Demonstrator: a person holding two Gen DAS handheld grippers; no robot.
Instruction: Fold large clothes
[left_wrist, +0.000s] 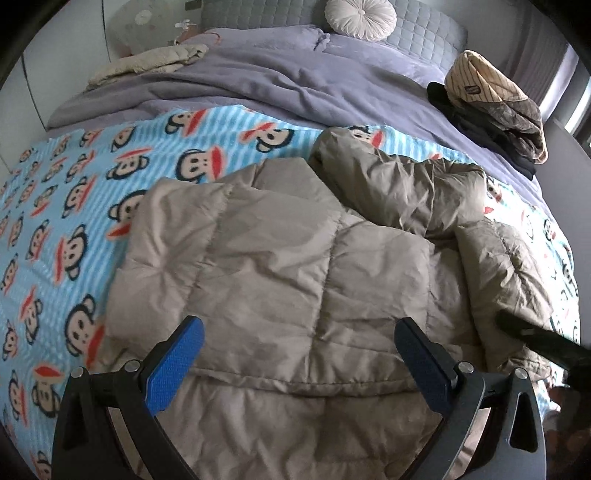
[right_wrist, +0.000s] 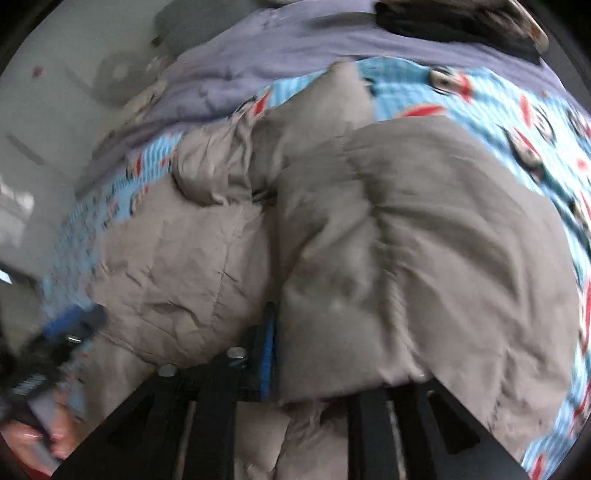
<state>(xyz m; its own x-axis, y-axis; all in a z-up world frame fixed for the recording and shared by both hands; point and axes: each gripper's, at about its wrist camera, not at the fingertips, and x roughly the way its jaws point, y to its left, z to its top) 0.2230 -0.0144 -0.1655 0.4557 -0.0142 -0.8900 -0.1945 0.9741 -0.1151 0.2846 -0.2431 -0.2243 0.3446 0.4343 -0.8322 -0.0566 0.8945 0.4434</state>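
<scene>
A large taupe puffer jacket (left_wrist: 280, 266) lies on the bed, its body spread toward me and a sleeve bunched at the upper right. My left gripper (left_wrist: 299, 354) is open, its blue-padded fingers (left_wrist: 173, 373) wide apart just above the jacket's near part, holding nothing. In the right wrist view the jacket (right_wrist: 424, 236) is lifted in a thick fold. My right gripper (right_wrist: 295, 354) is shut on that fold; one blue pad (right_wrist: 266, 354) shows at the fold's left edge, the other finger is hidden under fabric. The left gripper (right_wrist: 74, 325) shows blurred at the lower left.
A blue monkey-print blanket (left_wrist: 66, 206) covers the bed under the jacket. A purple duvet (left_wrist: 280, 85) lies beyond it. A stack of folded clothes (left_wrist: 495, 107) sits at the far right, a beige garment (left_wrist: 147, 62) at the far left, a round pillow (left_wrist: 360, 16) at the headboard.
</scene>
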